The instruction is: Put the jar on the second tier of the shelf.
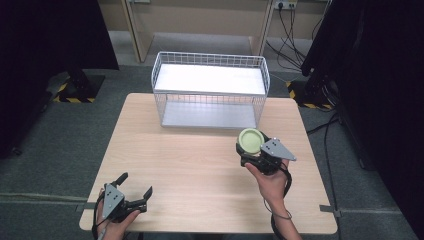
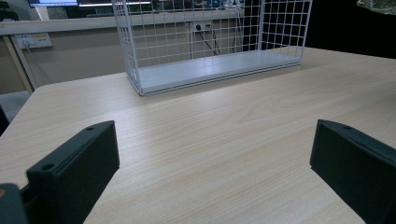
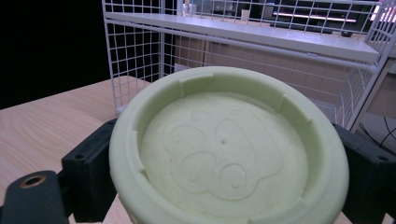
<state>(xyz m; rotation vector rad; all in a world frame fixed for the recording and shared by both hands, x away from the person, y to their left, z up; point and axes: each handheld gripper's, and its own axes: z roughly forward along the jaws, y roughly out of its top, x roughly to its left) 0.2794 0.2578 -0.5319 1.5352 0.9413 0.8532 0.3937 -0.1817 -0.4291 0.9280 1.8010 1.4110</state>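
The right gripper (image 1: pixel 254 150) squeezes a green round lid (image 1: pixel 251 140) just in front of the wire basket (image 1: pixel 210 90), while the left gripper (image 1: pixel 135 192) gapes wide and empty near the table (image 1: pixel 200 165) edge, far from the basket

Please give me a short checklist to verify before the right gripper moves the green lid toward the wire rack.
1. Green lid held between right gripper jaws: ok.
2. Grip firmness: cannot tell.
3. Left gripper open, apart from the lid, near the table's front edge: ok.
4. Table between lid and wire rack bare: ok.
5. Rack's lower shelf free: ok.
6. Upper shelf free: ok.
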